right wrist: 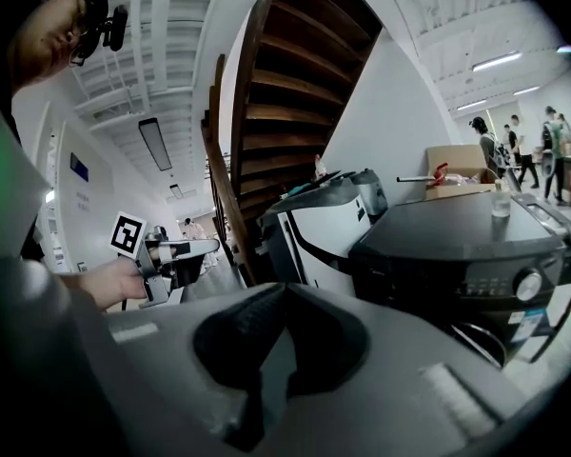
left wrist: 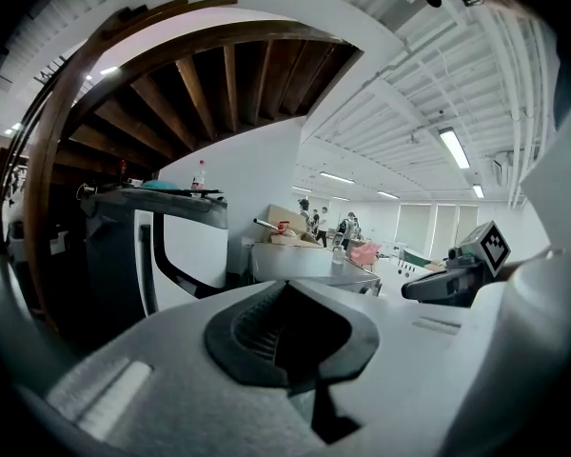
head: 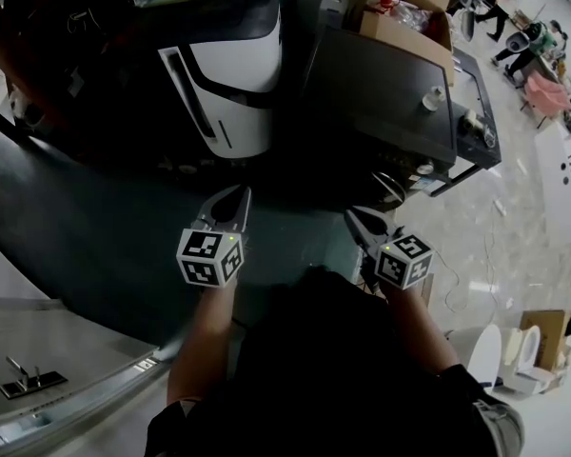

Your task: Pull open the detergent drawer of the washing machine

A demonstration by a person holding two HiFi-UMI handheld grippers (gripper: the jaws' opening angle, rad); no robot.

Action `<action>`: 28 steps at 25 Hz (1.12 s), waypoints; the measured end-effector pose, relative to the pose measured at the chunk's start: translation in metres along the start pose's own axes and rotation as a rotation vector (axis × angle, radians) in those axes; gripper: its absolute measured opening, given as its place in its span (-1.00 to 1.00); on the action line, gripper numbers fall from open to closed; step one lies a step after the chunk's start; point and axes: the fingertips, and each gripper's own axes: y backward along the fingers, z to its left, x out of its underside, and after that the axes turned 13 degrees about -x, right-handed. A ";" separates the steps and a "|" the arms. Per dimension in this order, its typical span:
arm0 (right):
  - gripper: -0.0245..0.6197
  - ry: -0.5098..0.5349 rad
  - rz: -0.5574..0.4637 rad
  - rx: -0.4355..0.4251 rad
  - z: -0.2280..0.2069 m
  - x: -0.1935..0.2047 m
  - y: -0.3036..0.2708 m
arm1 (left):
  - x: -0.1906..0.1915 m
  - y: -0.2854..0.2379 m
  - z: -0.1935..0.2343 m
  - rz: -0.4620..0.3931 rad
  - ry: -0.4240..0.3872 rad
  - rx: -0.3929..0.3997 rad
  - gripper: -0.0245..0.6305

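Standing ahead of both tools, the dark washing machine (head: 381,103) is seen beside a white appliance (head: 233,74), with a cardboard box (head: 409,12) on its top; its detergent drawer cannot be made out on the front panel. The left tool (head: 236,198) and the right tool (head: 354,219) are held clear of it, each with jaws closed together on nothing.

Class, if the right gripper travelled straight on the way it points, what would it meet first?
Probably the white appliance beside the dark washing machine, though depth is unclear.
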 end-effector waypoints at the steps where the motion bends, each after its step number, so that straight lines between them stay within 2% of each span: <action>1: -0.92 -0.003 -0.005 0.005 -0.004 -0.002 -0.001 | 0.000 -0.004 0.001 0.003 0.000 0.002 -0.89; 12: -0.92 -0.058 -0.083 0.015 -0.076 -0.033 -0.022 | -0.018 -0.076 0.001 0.024 -0.032 0.020 -0.89; 28: -0.92 -0.130 -0.064 0.028 -0.246 -0.091 -0.061 | -0.049 -0.266 -0.029 0.122 -0.057 0.091 -0.89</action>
